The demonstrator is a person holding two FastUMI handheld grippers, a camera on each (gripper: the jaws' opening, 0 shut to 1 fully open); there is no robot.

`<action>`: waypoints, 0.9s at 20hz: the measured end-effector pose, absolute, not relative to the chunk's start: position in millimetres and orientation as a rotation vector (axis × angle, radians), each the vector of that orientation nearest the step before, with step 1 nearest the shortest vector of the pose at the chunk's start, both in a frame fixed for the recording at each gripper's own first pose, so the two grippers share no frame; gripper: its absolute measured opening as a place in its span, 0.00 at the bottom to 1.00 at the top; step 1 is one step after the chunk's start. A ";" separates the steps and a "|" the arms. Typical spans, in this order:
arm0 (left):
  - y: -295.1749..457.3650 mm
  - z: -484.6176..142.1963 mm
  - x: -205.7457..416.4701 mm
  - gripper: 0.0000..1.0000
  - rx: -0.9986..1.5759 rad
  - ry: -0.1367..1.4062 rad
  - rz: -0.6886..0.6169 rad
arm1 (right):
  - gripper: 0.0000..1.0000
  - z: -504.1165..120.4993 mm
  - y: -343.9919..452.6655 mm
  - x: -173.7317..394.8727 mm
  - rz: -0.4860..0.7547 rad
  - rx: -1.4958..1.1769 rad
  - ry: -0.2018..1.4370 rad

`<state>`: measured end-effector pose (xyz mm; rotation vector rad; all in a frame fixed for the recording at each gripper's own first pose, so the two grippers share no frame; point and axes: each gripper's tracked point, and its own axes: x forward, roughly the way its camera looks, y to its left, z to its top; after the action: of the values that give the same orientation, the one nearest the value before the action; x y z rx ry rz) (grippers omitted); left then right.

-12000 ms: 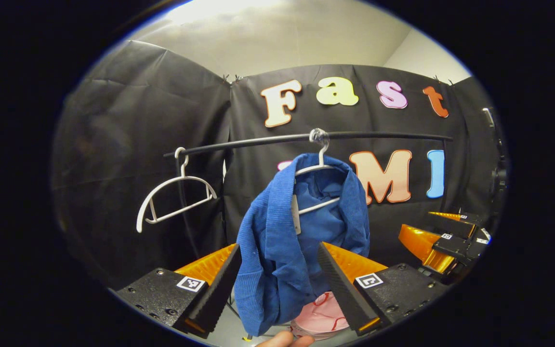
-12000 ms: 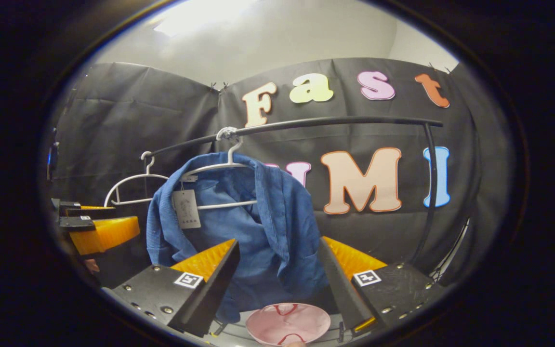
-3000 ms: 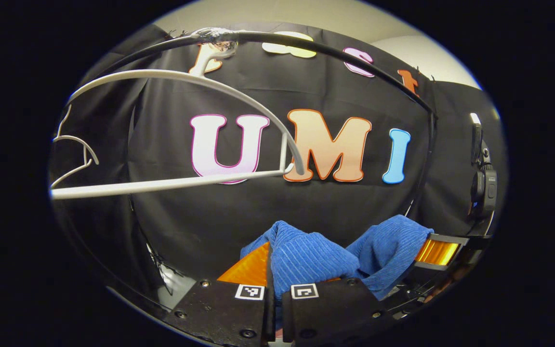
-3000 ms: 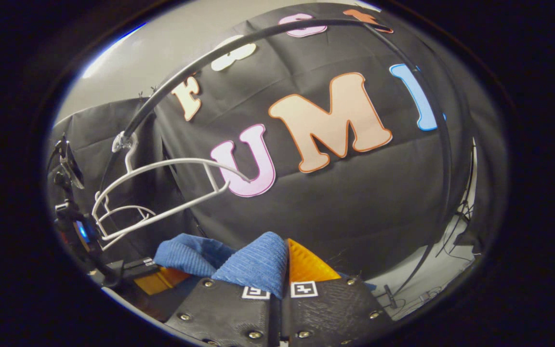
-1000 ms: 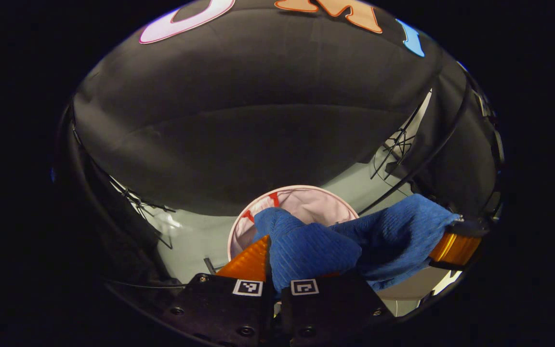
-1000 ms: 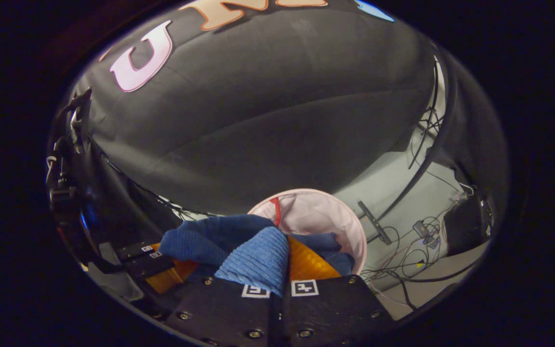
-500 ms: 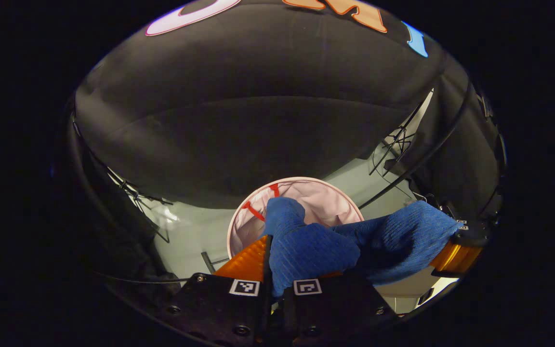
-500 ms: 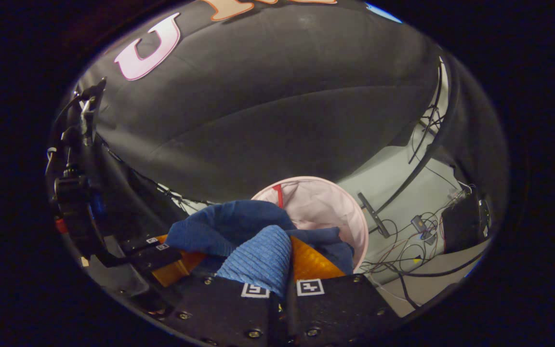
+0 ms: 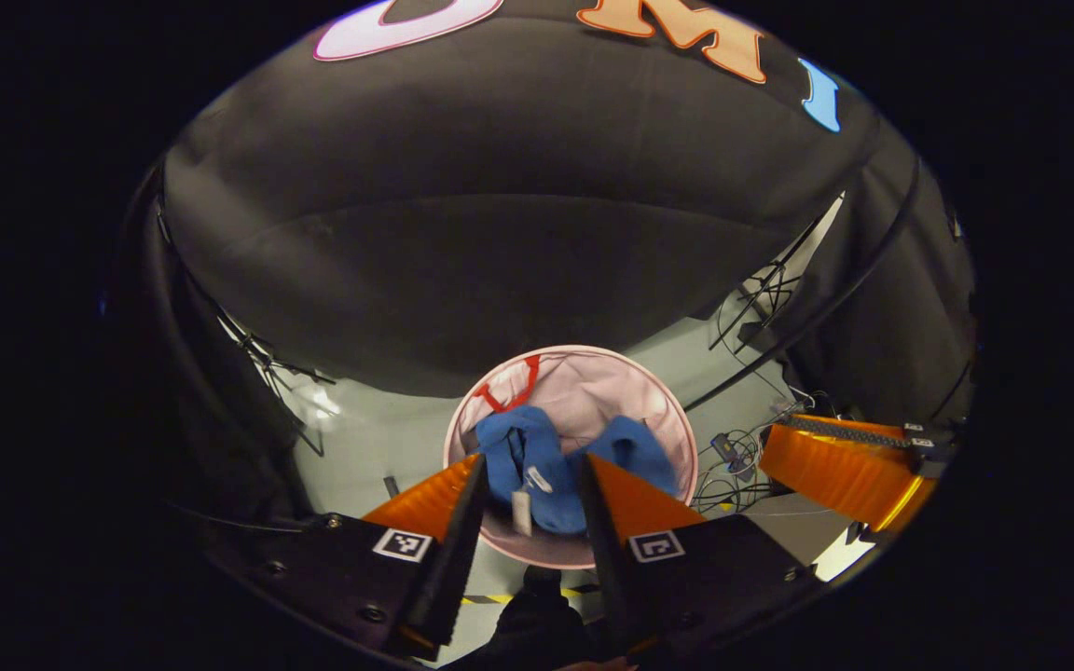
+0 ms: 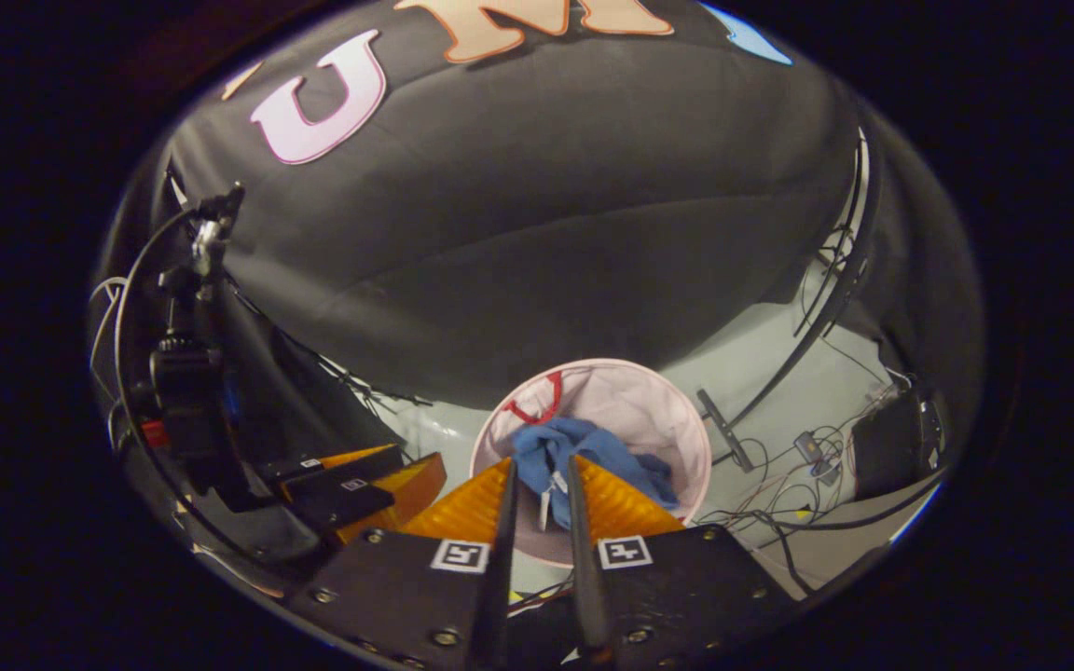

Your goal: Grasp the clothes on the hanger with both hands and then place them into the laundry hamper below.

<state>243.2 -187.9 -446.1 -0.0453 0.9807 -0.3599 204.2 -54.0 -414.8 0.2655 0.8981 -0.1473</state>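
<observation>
Between the spread fingers of the left gripper (image 9: 523, 499), nothing is held; the right gripper (image 10: 539, 508) is parted narrowly, also empty. Just beyond both, one crumpled blue ribbed garment (image 9: 537, 463) lies bunched, no long axis discernible, inside one round pink fabric laundry hamper (image 10: 663, 410). Farther off, pale floor (image 9: 378, 443) and loose cables (image 10: 803, 452) are seen.

You see blue, ribbed clothes (image 9: 537, 466) with a white tag in the pale pink laundry hamper (image 9: 649, 401); its red handle loops (image 9: 509, 391) sit at its 11 o'clock; the floor (image 9: 378, 447) around it is pale grey; yellow-and-black striped tape (image 9: 500, 598) lies at the hamper's 6 o'clock.
</observation>
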 end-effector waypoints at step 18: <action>-188.0 -335.1 129.0 0.97 -0.079 0.805 -0.207 | 1.00 -307.5 -87.4 59.6 -0.104 0.235 0.768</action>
<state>129.0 -188.0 -335.1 -0.0793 0.8049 -0.2066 59.6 -87.4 -307.5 0.2349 0.7677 -0.1039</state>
